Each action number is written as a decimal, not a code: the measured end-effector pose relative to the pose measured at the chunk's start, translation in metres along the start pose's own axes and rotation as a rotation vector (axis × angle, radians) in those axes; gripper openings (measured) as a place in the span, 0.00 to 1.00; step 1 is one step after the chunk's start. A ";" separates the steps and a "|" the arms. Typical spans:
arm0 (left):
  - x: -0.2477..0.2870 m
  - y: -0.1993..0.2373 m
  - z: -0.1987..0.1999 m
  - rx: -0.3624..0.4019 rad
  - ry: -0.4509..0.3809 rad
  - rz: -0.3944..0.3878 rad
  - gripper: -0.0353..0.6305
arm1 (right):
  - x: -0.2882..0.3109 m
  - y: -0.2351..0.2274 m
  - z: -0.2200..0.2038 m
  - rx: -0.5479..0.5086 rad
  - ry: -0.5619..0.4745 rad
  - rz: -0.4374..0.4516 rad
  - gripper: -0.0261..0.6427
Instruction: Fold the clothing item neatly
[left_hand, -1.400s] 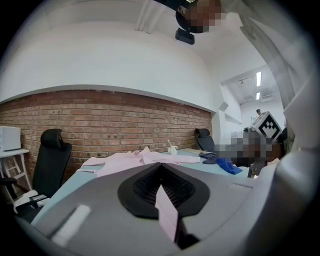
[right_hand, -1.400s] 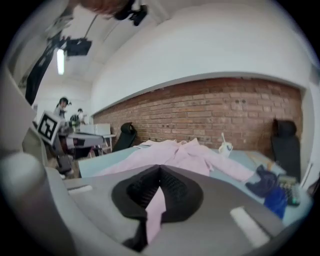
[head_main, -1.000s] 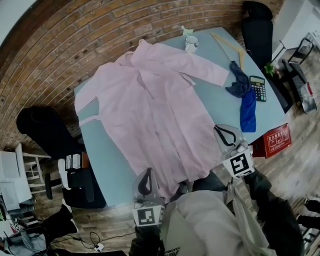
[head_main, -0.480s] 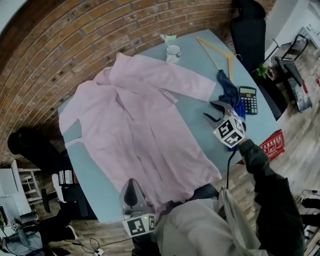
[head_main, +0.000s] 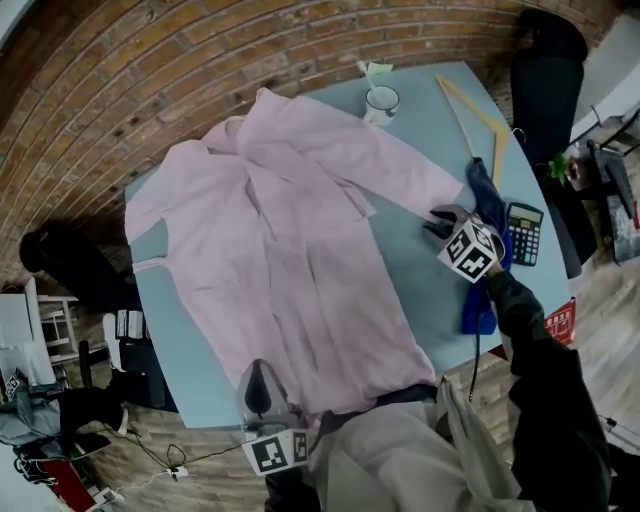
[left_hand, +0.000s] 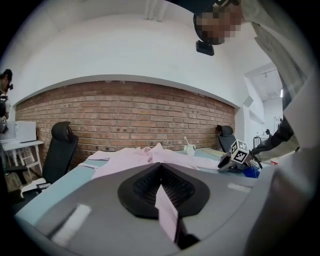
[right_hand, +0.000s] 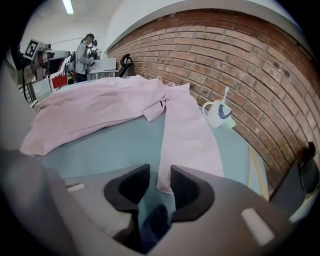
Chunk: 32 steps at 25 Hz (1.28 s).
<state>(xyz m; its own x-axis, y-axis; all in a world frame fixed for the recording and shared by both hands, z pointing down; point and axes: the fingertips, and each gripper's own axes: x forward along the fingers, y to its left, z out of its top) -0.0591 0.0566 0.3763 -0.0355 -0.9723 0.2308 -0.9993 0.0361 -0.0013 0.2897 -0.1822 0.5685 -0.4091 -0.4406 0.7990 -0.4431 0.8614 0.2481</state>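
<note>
A pink long-sleeved shirt lies spread flat on the light blue table. At the table's near edge my left gripper is shut on the shirt's bottom hem; a strip of pink cloth shows pinched between its jaws. My right gripper points down at the end of the right sleeve. Its jaws have just been closing but stand apart, with the cuff edge lying at their tips, not pinched.
A white mug stands at the table's far edge, a wooden hanger to its right. A blue cloth and a calculator lie close beside the right gripper. Black chairs stand around the table.
My right gripper left the near right corner of the table, opened, and came down at the right sleeve's cuff. The left gripper kept its hold on the hem.
</note>
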 end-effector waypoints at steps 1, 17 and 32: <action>0.000 0.002 0.000 -0.004 -0.002 0.016 0.06 | 0.001 0.002 0.001 -0.005 -0.010 0.018 0.23; 0.024 0.015 0.002 -0.011 -0.011 -0.021 0.06 | 0.006 -0.014 -0.011 -0.017 0.247 0.000 0.07; 0.033 0.059 -0.008 0.019 -0.008 -0.047 0.06 | -0.106 0.011 0.220 0.161 0.053 0.199 0.07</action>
<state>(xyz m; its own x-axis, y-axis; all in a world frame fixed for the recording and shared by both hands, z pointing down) -0.1190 0.0287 0.3914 0.0118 -0.9746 0.2237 -0.9999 -0.0143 -0.0093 0.1524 -0.1816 0.3664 -0.4605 -0.2488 0.8520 -0.4813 0.8765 -0.0042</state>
